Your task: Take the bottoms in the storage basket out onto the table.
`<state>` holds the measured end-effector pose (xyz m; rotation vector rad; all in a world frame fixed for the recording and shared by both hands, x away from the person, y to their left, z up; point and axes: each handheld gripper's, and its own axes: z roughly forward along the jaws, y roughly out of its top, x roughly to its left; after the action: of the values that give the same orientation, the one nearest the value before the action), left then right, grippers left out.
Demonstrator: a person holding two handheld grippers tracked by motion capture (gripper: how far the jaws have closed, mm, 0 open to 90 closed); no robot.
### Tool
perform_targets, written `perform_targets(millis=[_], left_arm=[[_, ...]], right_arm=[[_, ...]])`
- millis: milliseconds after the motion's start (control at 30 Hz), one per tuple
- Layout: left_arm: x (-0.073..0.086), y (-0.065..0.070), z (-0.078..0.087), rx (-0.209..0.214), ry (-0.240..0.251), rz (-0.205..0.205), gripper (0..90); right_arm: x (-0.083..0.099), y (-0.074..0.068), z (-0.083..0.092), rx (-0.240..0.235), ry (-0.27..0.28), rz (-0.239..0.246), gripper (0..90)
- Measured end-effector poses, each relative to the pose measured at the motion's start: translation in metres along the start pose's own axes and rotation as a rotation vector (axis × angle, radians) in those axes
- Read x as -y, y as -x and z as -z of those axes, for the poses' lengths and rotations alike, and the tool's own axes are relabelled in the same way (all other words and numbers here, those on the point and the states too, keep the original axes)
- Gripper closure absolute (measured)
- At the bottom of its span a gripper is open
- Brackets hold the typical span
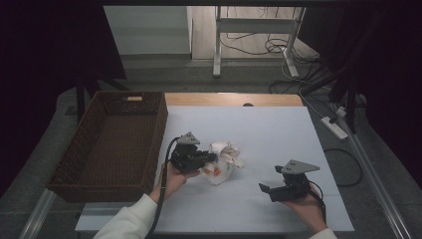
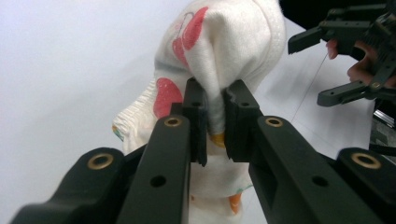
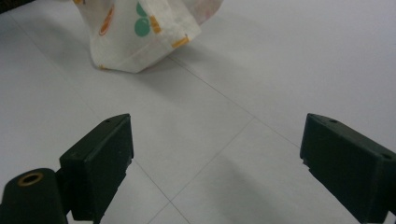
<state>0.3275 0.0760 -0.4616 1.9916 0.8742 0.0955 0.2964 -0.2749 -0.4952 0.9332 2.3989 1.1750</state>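
Observation:
A white cloth (image 1: 222,162) printed with red, orange and green shapes lies crumpled near the middle of the white table (image 1: 268,129). My left gripper (image 1: 213,158) is shut on a fold of that cloth (image 2: 219,60), which bulges up beyond the black pads (image 2: 196,122). My right gripper (image 1: 268,180) sits open on the table to the right, apart from the cloth, with bare table between its jaws. In the right gripper view the cloth (image 3: 140,32) hangs at the top left, ahead of the open gripper (image 3: 215,158). In the left gripper view the right gripper (image 2: 327,70) stands open farther off.
A brown wicker basket (image 1: 82,144) stands at the table's left side, close to my left hand. The table's front edge runs just behind both hands. Beyond the table's far edge are a metal stand, cables and a power strip (image 1: 334,127) on the floor.

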Motion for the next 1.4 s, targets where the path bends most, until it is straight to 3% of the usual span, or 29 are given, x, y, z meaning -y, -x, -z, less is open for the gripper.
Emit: perform_targets(millis=[700, 1033, 1100, 1267, 1400], left_arm=[[0.018, 0.001, -0.030, 0.008, -0.108, -0.003, 79.4], [0.018, 0.002, -0.030, 0.019, -0.111, -0.009, 74.2], [0.017, 0.003, -0.029, 0.024, -0.106, -0.015, 65.3], [0.014, 0.009, -0.022, 0.056, -0.105, -0.041, 27.1], [0.013, 0.016, -0.013, 0.077, -0.089, -0.070, 19.3]], right_arm=[[0.000, 0.000, 0.001, -0.002, 0.002, -0.001, 9.9], [0.000, 0.001, 0.001, -0.003, 0.004, -0.001, 9.9], [0.000, 0.001, 0.001, -0.003, 0.002, -0.002, 9.9], [0.000, 0.001, 0.001, -0.003, 0.005, -0.003, 9.9], [0.000, 0.001, 0.002, -0.005, 0.012, -0.008, 9.9]])
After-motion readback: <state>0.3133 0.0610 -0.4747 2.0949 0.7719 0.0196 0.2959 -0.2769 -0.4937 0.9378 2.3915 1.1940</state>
